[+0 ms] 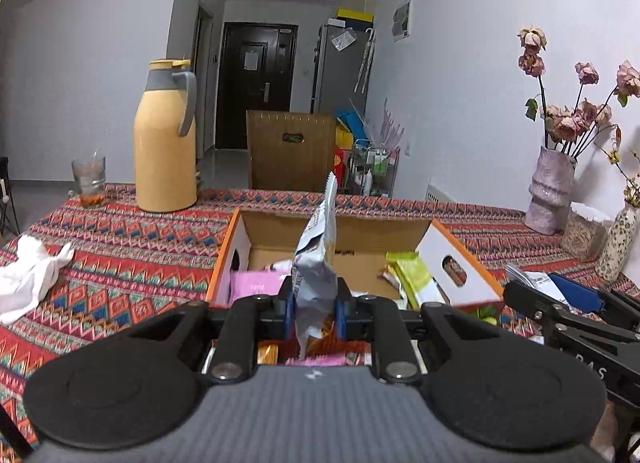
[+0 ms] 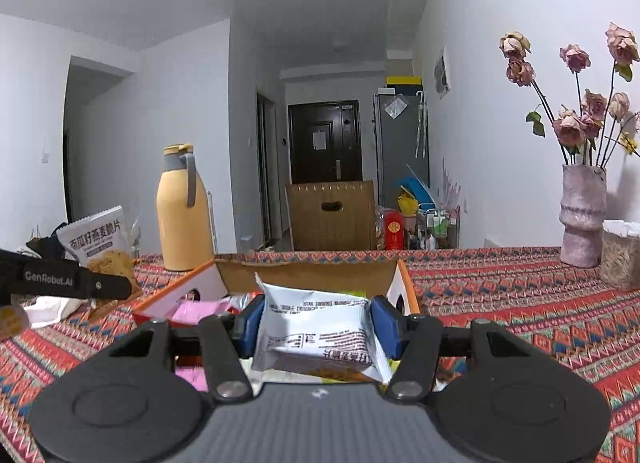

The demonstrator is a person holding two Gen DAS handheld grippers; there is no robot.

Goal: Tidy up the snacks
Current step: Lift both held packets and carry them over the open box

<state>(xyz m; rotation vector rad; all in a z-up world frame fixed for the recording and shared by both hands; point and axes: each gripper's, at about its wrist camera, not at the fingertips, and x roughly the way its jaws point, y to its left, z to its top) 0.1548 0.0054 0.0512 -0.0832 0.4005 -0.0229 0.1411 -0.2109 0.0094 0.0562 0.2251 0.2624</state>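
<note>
Holding one snack each above the near edge of the open box (image 1: 460, 263): left gripper (image 1: 313, 311) pinches upright packet (image 1: 316, 263) edge-on, right gripper (image 2: 318, 323) clamps flat packet (image 2: 320, 335) widthwise, probably both bound for the box.

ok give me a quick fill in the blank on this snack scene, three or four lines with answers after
1. The left gripper is shut on a snack packet that stands ____ between its fingers.
2. The open cardboard box has ____ edges.
3. The tall yellow jug has a ____ handle.
4. The right gripper holds a ____ packet across its width.

Missing words: upright; orange; grey; white
</note>
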